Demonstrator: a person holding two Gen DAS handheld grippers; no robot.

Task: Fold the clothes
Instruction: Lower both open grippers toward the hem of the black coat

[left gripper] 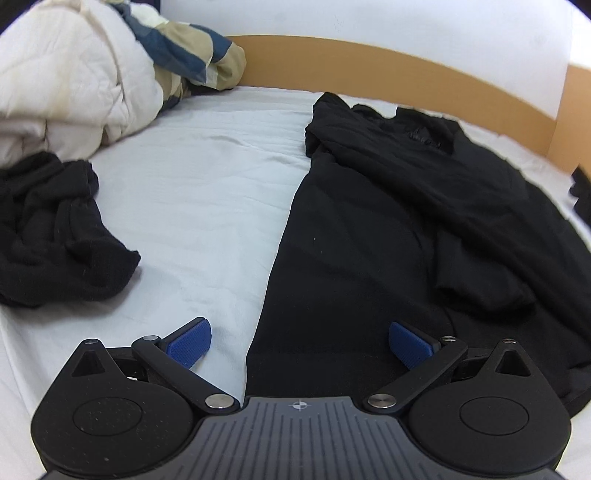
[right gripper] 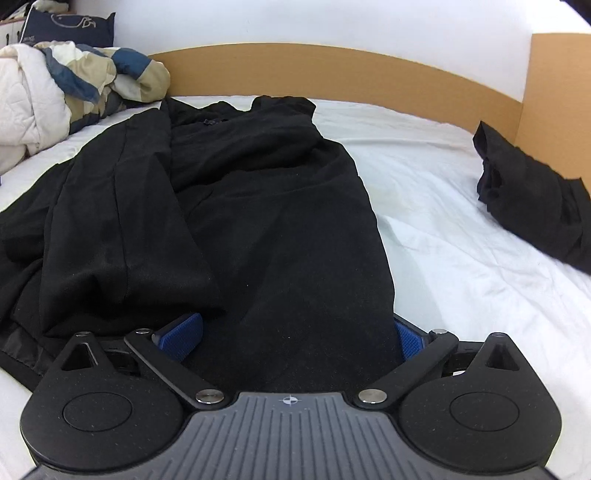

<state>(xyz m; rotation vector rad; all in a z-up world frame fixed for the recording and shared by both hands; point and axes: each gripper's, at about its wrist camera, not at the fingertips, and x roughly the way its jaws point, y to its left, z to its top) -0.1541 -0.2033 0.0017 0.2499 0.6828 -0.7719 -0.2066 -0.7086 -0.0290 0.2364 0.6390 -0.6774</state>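
A long black garment (left gripper: 388,229) lies stretched out on the white bed sheet (left gripper: 207,192), its sides folded inward, its collar end toward the headboard. My left gripper (left gripper: 299,343) hangs open over the garment's near left edge, one blue pad over the sheet and one over the cloth. In the right wrist view the same black garment (right gripper: 258,221) fills the middle. My right gripper (right gripper: 288,338) is open wide over the garment's near right part, with cloth lying between its blue pads (right gripper: 181,336) and nothing pinched.
A crumpled black garment (left gripper: 55,229) lies at the left. A folded black piece (right gripper: 535,206) rests at the right near the wooden headboard (right gripper: 332,74). A bunched white quilt with a blue and beige cover (left gripper: 92,74) is piled at the far left, and a dark pillow (right gripper: 70,29) sits behind it.
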